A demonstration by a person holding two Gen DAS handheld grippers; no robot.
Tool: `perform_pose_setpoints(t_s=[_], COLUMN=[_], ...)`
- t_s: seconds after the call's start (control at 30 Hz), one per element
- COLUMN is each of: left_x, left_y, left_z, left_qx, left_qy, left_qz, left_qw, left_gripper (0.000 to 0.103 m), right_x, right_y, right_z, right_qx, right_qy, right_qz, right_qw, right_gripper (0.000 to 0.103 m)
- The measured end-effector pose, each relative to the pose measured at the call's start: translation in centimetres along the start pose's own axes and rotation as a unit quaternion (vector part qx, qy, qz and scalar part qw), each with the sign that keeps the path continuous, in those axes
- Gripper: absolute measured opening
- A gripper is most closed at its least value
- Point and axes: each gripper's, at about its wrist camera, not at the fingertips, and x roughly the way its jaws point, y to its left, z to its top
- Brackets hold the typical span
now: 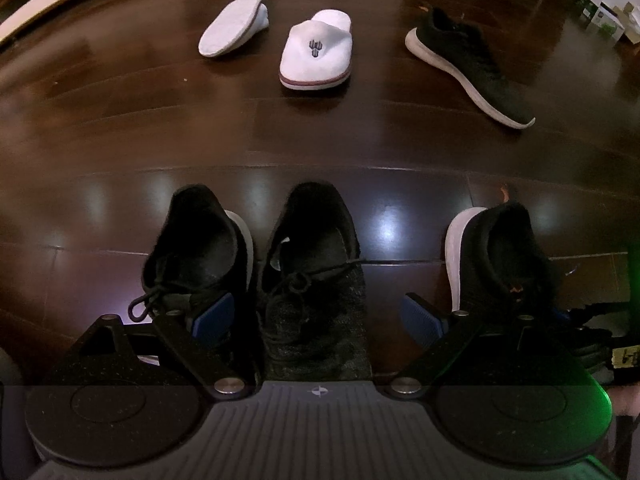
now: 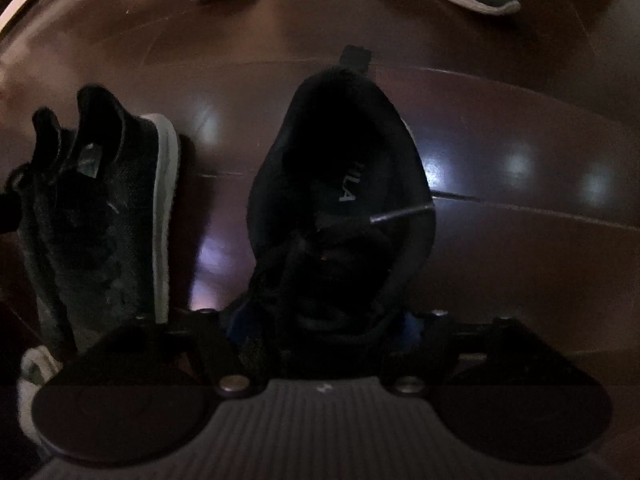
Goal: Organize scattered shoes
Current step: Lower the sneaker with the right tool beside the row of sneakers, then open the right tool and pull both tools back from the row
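Observation:
My left gripper (image 1: 316,318) is open and straddles a black knit sneaker (image 1: 316,280) without touching it. The sneaker stands on the dark wood floor, heel away from me. A matching black sneaker (image 1: 196,248) stands close on its left. My right gripper (image 2: 324,322) is shut on another black sneaker (image 2: 340,200), which fills the gap between its fingers. In the left wrist view this held sneaker (image 1: 500,256) is tilted, white sole facing left. Farther off lie an overturned white slipper (image 1: 236,24), an upright white slipper (image 1: 318,50) and a lone black sneaker (image 1: 468,64).
The glossy wood floor (image 1: 120,140) is bare between the near shoes and the far ones. A pale edge (image 1: 40,8) runs along the far left. Boxes (image 1: 608,16) sit at the far right. The standing pair (image 2: 100,220) appears left of the held sneaker in the right wrist view.

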Motion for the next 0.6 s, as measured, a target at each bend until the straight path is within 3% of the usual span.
perform_pose_setpoints(t_s=[0.37, 0.47, 0.6], left_x=[-1.6, -2.6, -5.3], left_y=[0.2, 0.1, -0.3], left_z=[1.3, 1.8, 2.9], left_qx=[-0.002, 0.0, 0.003], left_qy=[-0.027, -0.035, -0.044], left_qz=[0.01, 0.012, 0.014], left_qw=[0.9996, 0.9993, 0.9989], left_gripper=[0.093, 0.093, 0.093], right_x=[-5.1, -6.2, -11.4], right_y=[-2.0, -1.0, 0.1], right_z=[-0.5, 1.6, 1.9], right_qx=[-0.001, 0.008, 0.002], right_qy=[-0.046, -0.061, -0.109], right_qz=[0.005, -0.008, -0.023], right_qw=[0.999, 0.998, 0.994], right_gripper=[0.081, 0.081, 0.081])
